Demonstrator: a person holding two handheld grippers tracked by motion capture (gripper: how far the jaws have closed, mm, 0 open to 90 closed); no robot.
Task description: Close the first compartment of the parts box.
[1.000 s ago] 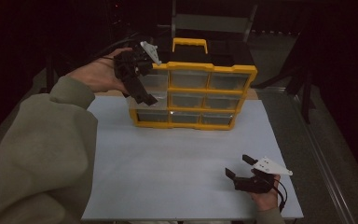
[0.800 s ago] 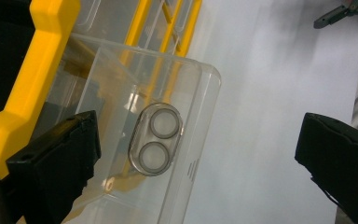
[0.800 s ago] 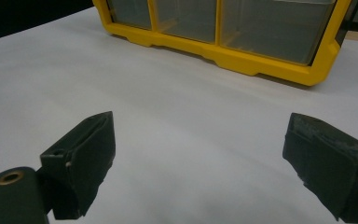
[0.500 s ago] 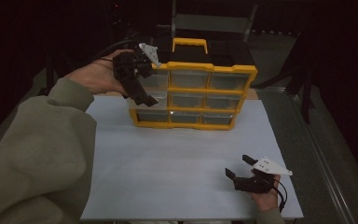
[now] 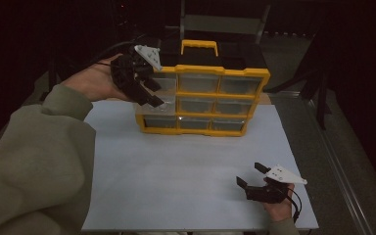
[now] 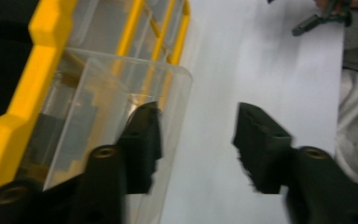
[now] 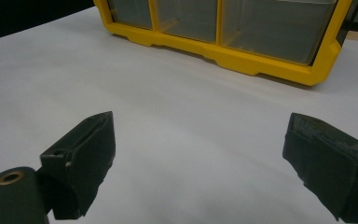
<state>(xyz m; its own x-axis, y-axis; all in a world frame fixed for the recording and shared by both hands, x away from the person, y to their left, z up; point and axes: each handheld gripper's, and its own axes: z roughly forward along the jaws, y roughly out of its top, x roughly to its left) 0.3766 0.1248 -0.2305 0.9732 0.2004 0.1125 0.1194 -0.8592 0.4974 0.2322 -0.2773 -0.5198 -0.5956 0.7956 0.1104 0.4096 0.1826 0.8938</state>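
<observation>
A: Start with the big things. What stood on the table [image 5: 191, 171]?

B: The yellow organizer [image 5: 203, 100], at the table's far side, with its clear drawers in rows. The left-end drawer [image 6: 121, 121] stuck out from the frame; the others sat flush.

A: So how far along was the pull?

B: Partly, by my reading. The drawer was out some way, not free of the frame, so drawing it clear was left.

A: And the tongs?

B: The left gripper [image 6: 193, 140] had just been closing, half open, one jaw inside the drawer, the front wall between the jaws, the other jaw clear of it. The right gripper [image 5: 255, 178] rested wide open near the table's near edge, holding nothing.
</observation>
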